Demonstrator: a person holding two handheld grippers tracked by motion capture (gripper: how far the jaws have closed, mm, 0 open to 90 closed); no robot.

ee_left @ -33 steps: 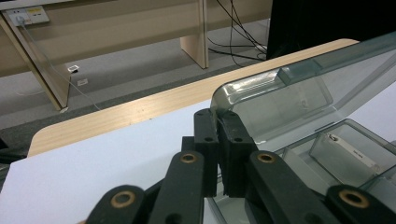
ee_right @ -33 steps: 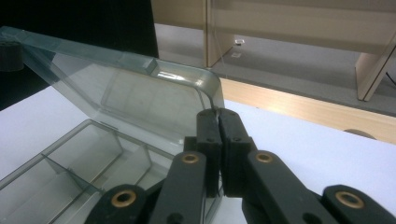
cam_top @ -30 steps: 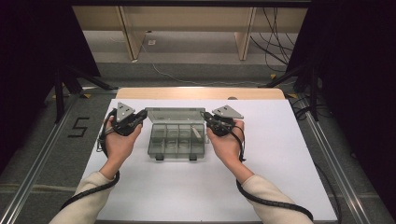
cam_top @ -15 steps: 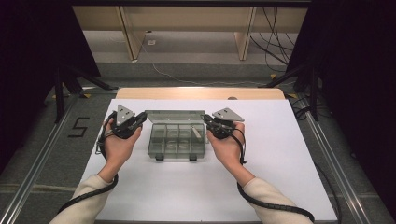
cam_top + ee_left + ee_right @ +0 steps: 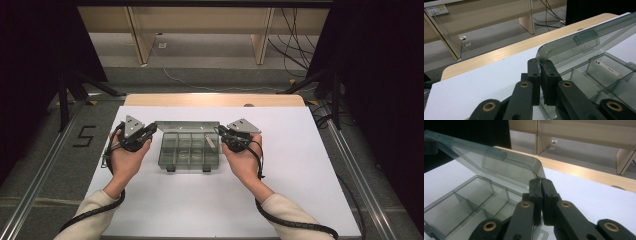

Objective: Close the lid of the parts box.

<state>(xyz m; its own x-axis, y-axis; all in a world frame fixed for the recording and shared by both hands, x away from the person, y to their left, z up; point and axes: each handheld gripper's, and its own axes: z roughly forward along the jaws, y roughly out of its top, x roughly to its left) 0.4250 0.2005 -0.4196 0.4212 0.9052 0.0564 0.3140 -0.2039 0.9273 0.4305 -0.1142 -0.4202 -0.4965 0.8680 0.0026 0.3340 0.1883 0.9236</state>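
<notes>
A smoky see-through compartment box (image 5: 189,152) lies on the white table, and its hinged lid (image 5: 187,126) stands raised at the back. My left gripper (image 5: 151,129) is shut on the lid's left corner; in the left gripper view the lid (image 5: 584,37) has its edge pinched between the closed jaws of that gripper (image 5: 540,62). My right gripper (image 5: 220,133) is shut on the lid's right corner, and the right gripper view shows this gripper (image 5: 541,181) clamping the lid (image 5: 499,165) there. A small white piece (image 5: 604,67) lies in one compartment.
The white table sheet (image 5: 300,165) reaches well past the box on all sides. A wooden strip (image 5: 215,100) runs along the far edge. Beyond it is a grey floor with cables (image 5: 200,85) and wooden furniture legs. Metal rails (image 5: 350,165) flank the table.
</notes>
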